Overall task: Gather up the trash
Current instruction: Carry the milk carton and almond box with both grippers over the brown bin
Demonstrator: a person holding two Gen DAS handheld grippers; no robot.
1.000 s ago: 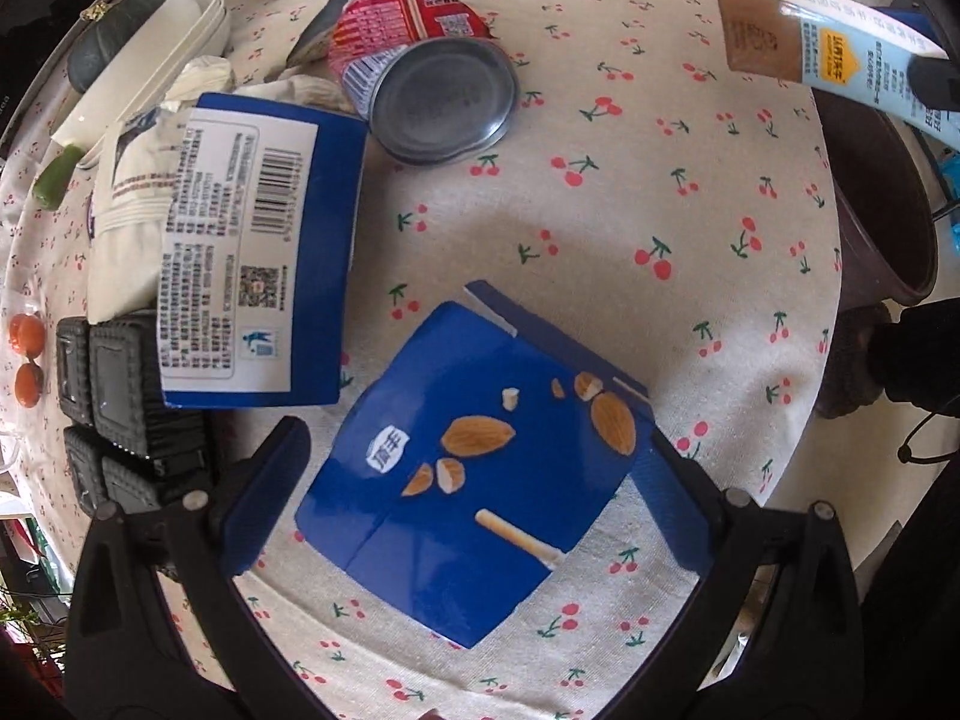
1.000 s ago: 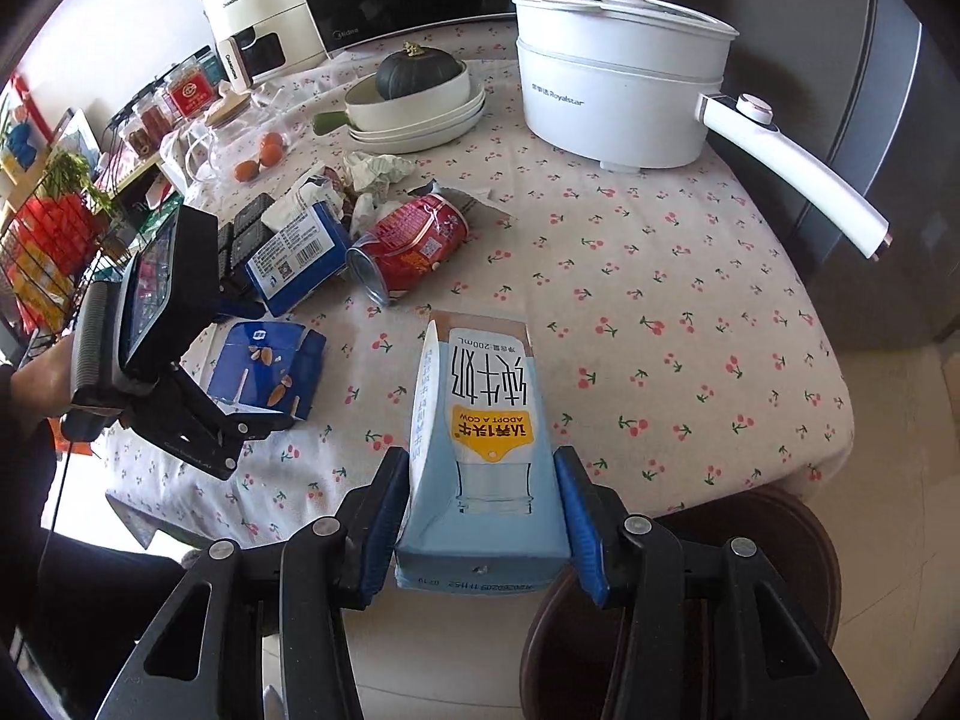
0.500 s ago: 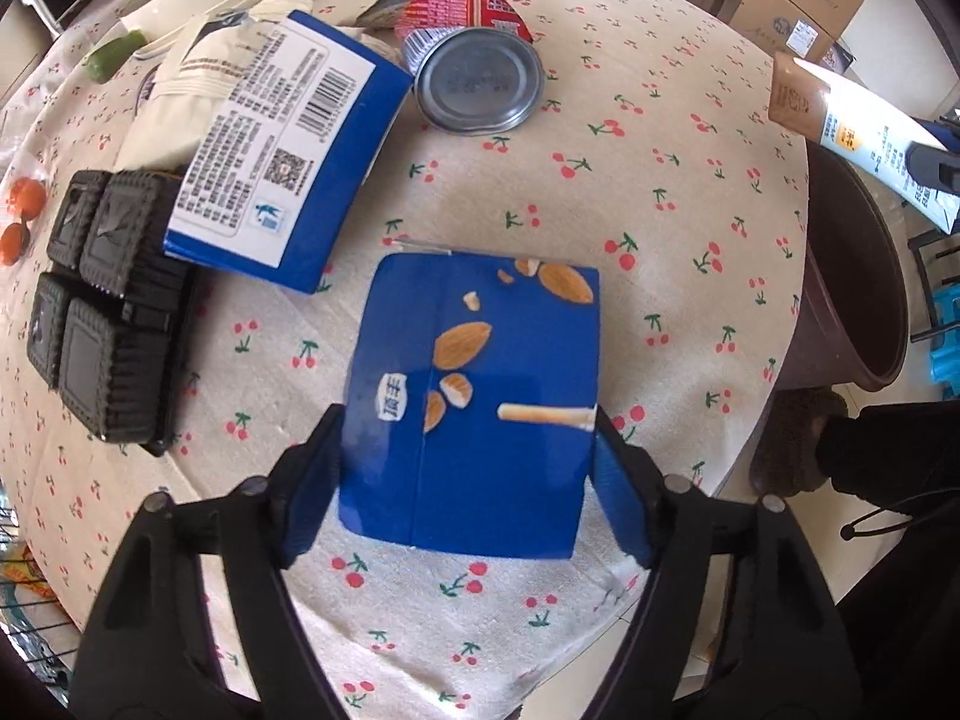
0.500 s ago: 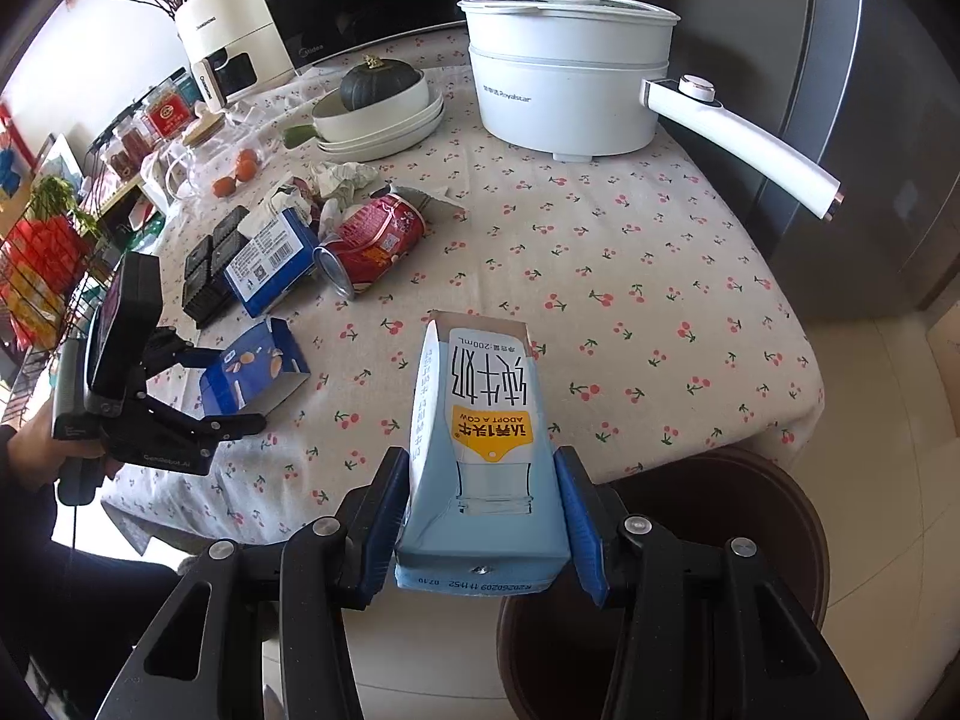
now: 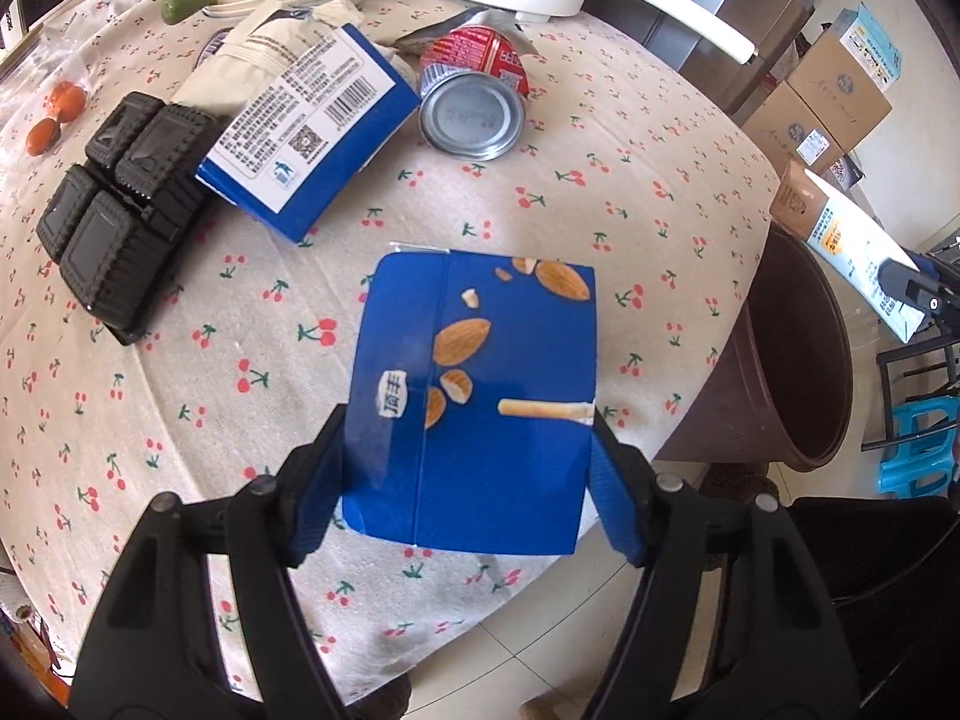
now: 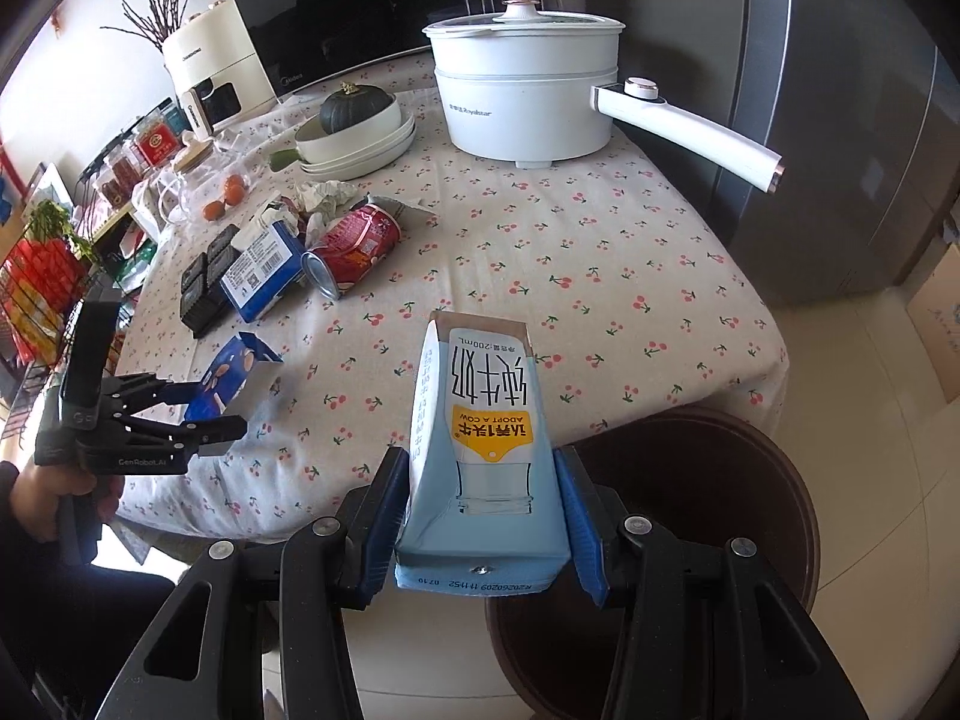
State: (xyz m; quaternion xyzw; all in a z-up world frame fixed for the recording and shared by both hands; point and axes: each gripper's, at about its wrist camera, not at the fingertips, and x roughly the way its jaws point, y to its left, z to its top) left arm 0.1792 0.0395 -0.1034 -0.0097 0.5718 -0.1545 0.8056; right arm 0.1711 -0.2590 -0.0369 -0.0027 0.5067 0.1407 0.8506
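Note:
My left gripper (image 5: 465,489) is shut on a blue snack box (image 5: 474,402) printed with almonds, held a little above the cherry-print tablecloth (image 5: 630,180) near its front edge. From the right wrist view the same left gripper (image 6: 207,414) carries the blue box (image 6: 231,375) tilted. My right gripper (image 6: 480,519) is shut on a light-blue milk carton (image 6: 480,450) at the table's edge, over the rim of a dark brown bin (image 6: 720,468). That bin (image 5: 798,360) stands on the floor to the right, with the carton (image 5: 852,252) above it.
On the table lie a red can (image 5: 474,96) on its side, a blue-and-white box (image 5: 306,126), black plastic trays (image 5: 114,204) and crumpled paper (image 6: 324,195). A white pot (image 6: 522,96) with a long handle, stacked bowls (image 6: 360,141) and oranges (image 5: 54,114) sit farther back.
My left gripper closed on the blue snack box, rolled and lifted it off the cloth. My right gripper drew back with the milk carton, bringing more of the bin into view.

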